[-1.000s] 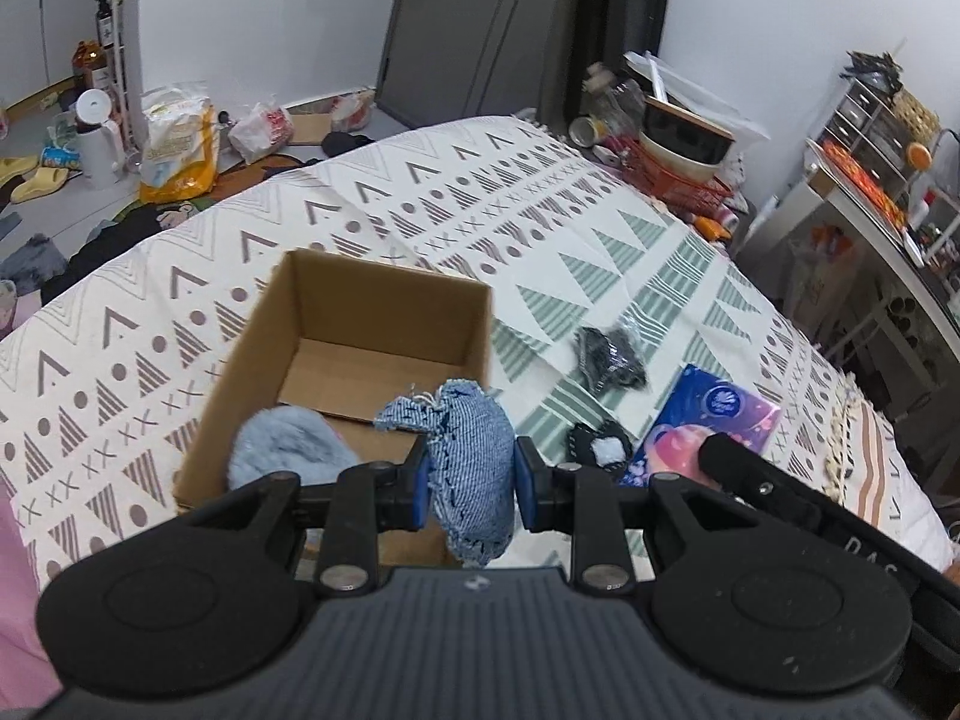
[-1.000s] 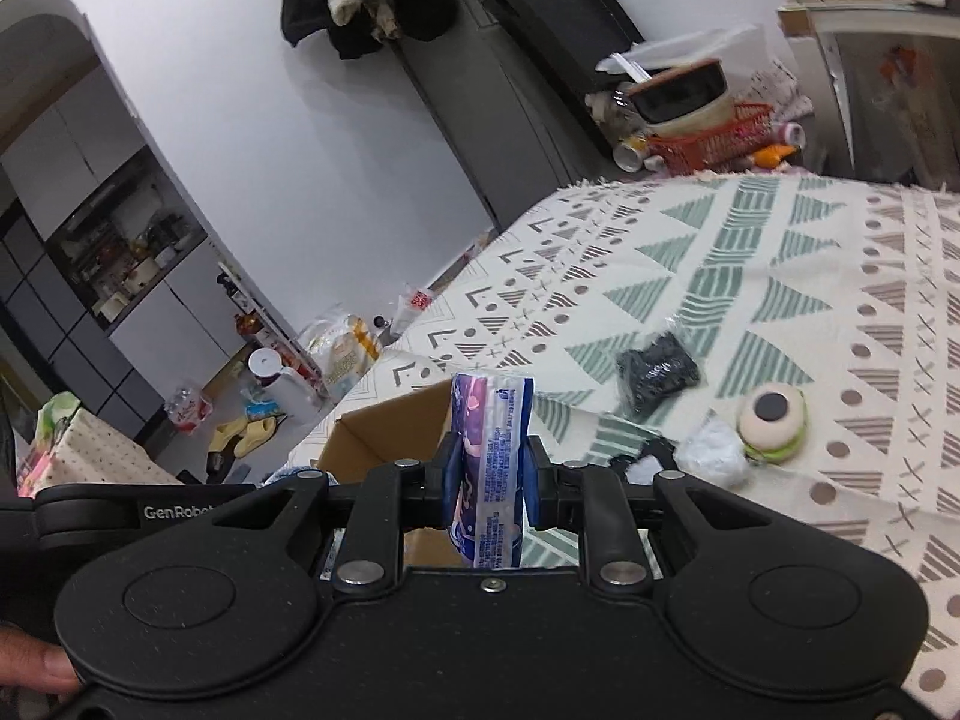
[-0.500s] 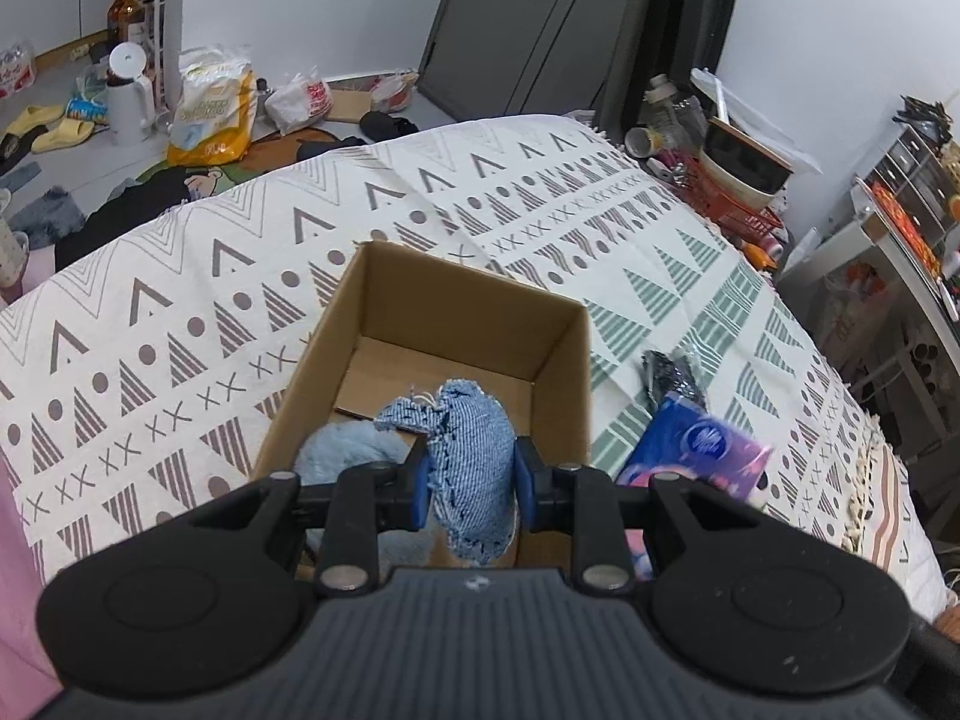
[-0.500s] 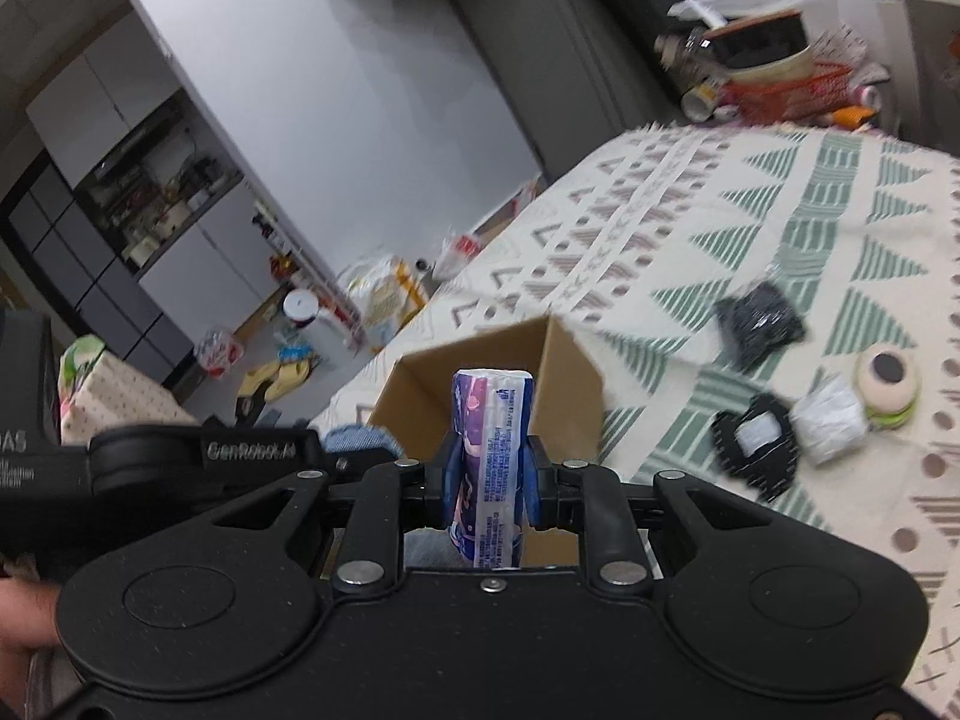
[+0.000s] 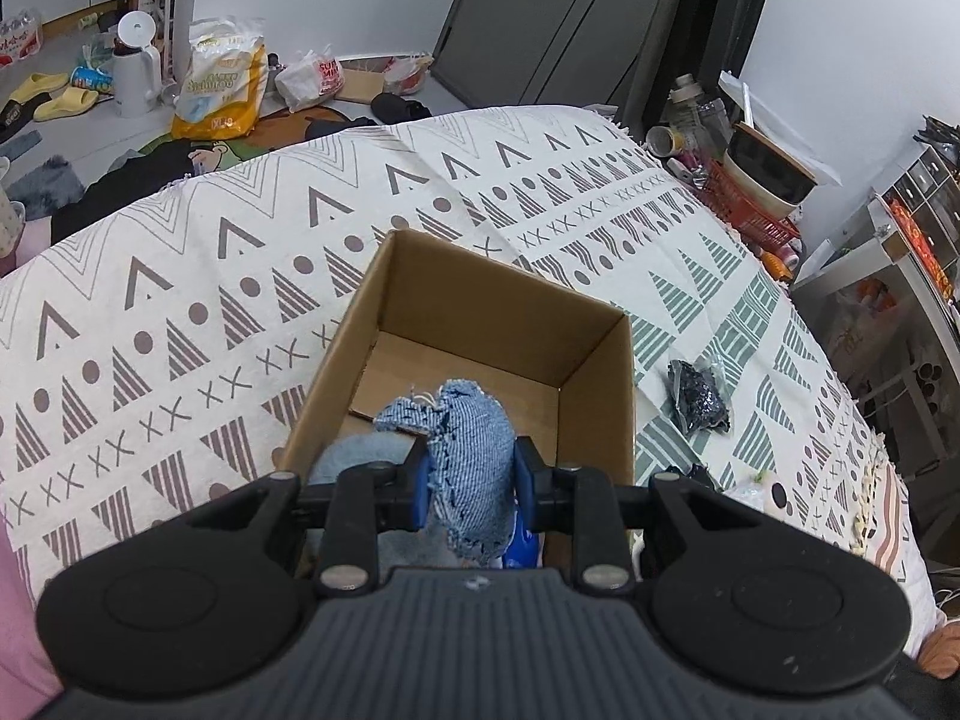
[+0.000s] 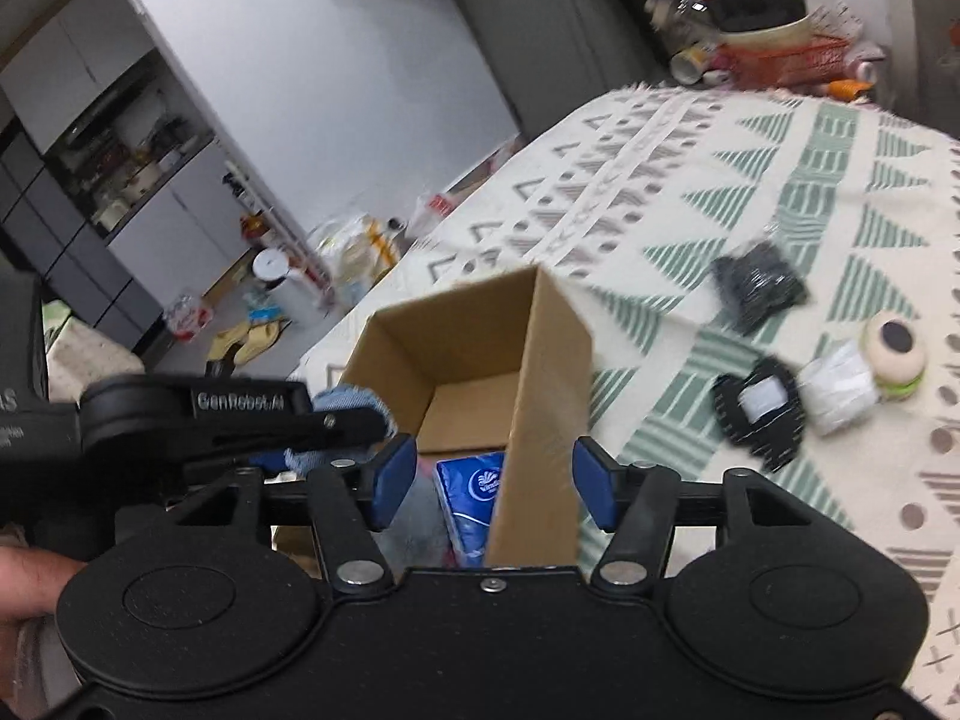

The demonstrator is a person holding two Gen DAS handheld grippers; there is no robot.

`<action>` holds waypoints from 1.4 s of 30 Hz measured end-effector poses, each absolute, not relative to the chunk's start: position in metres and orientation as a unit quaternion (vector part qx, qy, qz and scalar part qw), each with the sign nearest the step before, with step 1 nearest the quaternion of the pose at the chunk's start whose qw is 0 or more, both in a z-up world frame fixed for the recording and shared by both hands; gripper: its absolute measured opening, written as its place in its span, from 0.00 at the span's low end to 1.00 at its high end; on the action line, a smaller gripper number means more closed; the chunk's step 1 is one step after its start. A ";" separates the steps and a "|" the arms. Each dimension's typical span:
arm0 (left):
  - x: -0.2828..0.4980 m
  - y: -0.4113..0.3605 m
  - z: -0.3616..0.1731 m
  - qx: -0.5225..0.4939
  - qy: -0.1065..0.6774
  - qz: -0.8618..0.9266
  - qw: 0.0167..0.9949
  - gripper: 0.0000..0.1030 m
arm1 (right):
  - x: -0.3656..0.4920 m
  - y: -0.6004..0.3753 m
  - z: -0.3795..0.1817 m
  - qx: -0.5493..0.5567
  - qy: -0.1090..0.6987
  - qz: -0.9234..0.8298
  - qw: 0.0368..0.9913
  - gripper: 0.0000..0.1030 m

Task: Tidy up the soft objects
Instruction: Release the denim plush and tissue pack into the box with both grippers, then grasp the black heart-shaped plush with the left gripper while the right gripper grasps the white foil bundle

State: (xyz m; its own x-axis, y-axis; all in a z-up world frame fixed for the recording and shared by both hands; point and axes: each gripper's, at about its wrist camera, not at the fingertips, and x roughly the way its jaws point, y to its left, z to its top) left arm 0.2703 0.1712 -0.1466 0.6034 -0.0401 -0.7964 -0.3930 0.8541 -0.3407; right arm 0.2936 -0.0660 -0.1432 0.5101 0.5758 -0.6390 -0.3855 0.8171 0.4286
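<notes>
Clamping a blue denim pouch [image 5: 474, 462], the left hand-held gripper [image 5: 471, 480] hovers over the near end of the cardboard box [image 5: 492, 324]. Right hand-held gripper [image 6: 486, 483]: jaws apart, empty, straddling the box's near wall. Blue tissue pack [image 6: 471, 498] lies inside the box, just ahead of its pads. Black pouch [image 6: 759, 288] sits on the patterned cloth [image 5: 180, 276], ahead to its right.

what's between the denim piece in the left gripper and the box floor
Nothing visible blocks the drop. The left gripper holds the denim piece over the open box. A fluffy blue item and a tissue pack already lie at the near end; the far floor is bare.
</notes>
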 end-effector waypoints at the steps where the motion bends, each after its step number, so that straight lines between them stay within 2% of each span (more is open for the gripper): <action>1: 0.272 0.171 -0.147 -0.250 0.434 0.102 0.860 0.26 | 0.295 -0.070 -0.142 0.120 0.408 0.272 0.863 0.58; 4: 0.275 0.168 -0.147 -0.250 0.434 0.099 0.860 0.26 | 0.300 -0.080 -0.142 0.114 0.404 0.241 0.875 0.67; 8: 0.277 0.162 -0.145 -0.245 0.434 0.095 0.862 0.27 | 0.306 -0.089 -0.147 0.108 0.412 0.208 0.880 0.72; 11: 0.279 0.157 -0.143 -0.246 0.435 0.087 0.862 0.32 | 0.306 -0.094 -0.147 0.112 0.413 0.205 0.880 0.75; 15: 0.278 0.150 -0.138 -0.238 0.436 0.092 0.863 0.43 | 0.305 -0.101 -0.143 0.113 0.411 0.204 0.881 0.81; 23: 0.276 0.137 -0.130 -0.222 0.440 0.110 0.863 0.51 | 0.308 -0.130 -0.137 0.112 0.410 0.185 0.886 0.84; 27: 0.275 0.128 -0.123 -0.215 0.440 0.116 0.864 0.59 | 0.315 -0.144 -0.133 0.103 0.423 0.168 0.885 0.84; 31: 0.278 0.116 -0.116 -0.217 0.445 0.113 0.862 0.62 | 0.317 -0.160 -0.122 0.099 0.419 0.165 0.887 0.92; 36: 0.283 0.100 -0.104 -0.203 0.435 0.107 0.871 0.70 | 0.323 -0.177 -0.110 0.093 0.416 0.160 0.891 0.93; 42: 0.290 0.081 -0.098 -0.193 0.434 0.095 0.875 0.72 | 0.332 -0.197 -0.111 0.102 0.399 0.169 0.895 0.93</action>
